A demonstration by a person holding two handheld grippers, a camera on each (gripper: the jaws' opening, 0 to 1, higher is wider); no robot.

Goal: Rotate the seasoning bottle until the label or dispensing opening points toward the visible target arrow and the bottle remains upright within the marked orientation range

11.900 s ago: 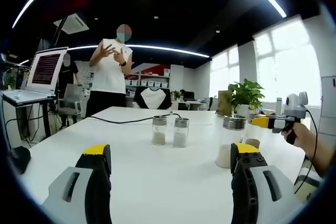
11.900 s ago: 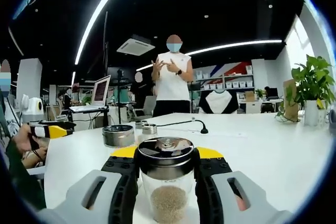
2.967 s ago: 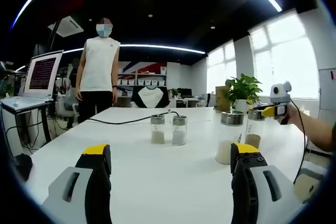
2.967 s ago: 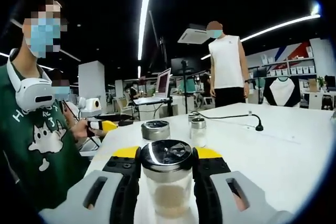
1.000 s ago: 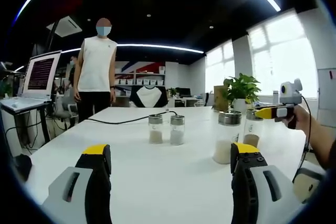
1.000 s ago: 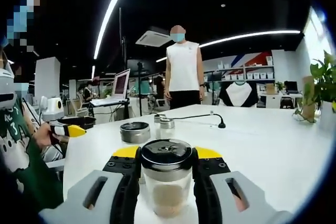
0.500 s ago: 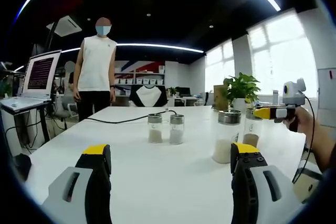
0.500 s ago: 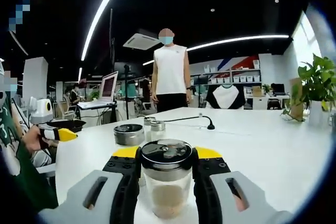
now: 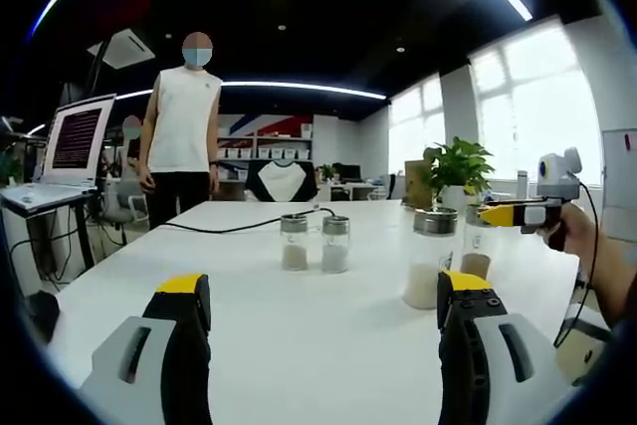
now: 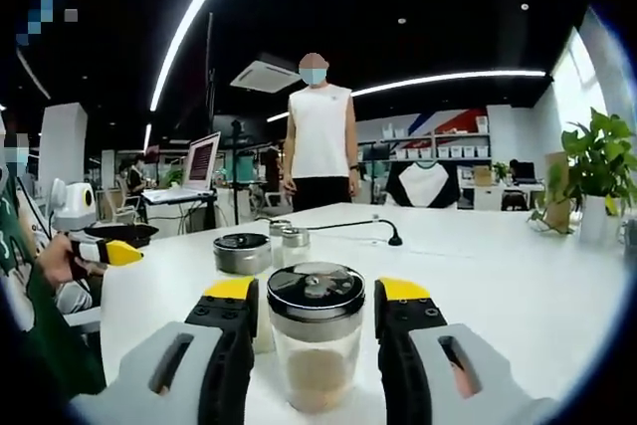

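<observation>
White office table (image 10: 518,286); right gripper (image 10: 317,308) spread around the upright seasoning bottle (image 10: 316,345), lower center, left gripper (image 9: 323,306) spread wide.

Person in white sleeveless top (image 9: 182,136) upper left, laptop (image 9: 78,138) far left, potted plant (image 9: 456,170) right, black cable (image 9: 239,228) centre

In the right gripper view, the seasoning bottle (image 10: 316,345) is standing upright on the tabletop (image 10: 518,286) between the jaws of the right gripper (image 10: 316,320), slight gaps showing on both sides. A larger jar (image 10: 242,258) is sitting behind it to the left, two small shakers (image 10: 284,238) farther back, a cable (image 10: 348,226) lying toward the far edge.
</observation>
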